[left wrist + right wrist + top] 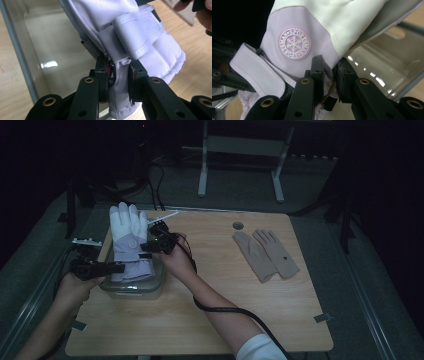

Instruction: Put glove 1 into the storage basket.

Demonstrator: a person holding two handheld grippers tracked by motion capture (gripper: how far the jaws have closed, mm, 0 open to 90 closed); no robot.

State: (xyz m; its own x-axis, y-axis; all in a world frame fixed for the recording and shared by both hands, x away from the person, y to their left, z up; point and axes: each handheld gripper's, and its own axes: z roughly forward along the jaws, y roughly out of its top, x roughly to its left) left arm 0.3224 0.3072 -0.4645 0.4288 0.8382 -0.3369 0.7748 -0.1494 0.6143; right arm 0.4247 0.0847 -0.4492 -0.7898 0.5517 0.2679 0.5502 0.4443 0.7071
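A padded lilac and white ski glove (129,240) hangs over a clear glass container (150,287) at the table's left, fingers pointing away from me. My left gripper (121,268) is shut on the glove's cuff; in the left gripper view its black jaws pinch the lilac cuff fabric (120,82) below a strap (140,32). My right gripper (143,248) is shut on the glove's right edge. In the right gripper view the jaws clamp the fabric (329,75) just under a round snowflake badge (294,43). The glove's cuff end dips into the container.
A pair of thin beige gloves (265,254) lies on the right half of the wooden table (210,320). A round hole (238,226) sits near the table's far edge. A cable (235,312) trails from the right gripper along the forearm.
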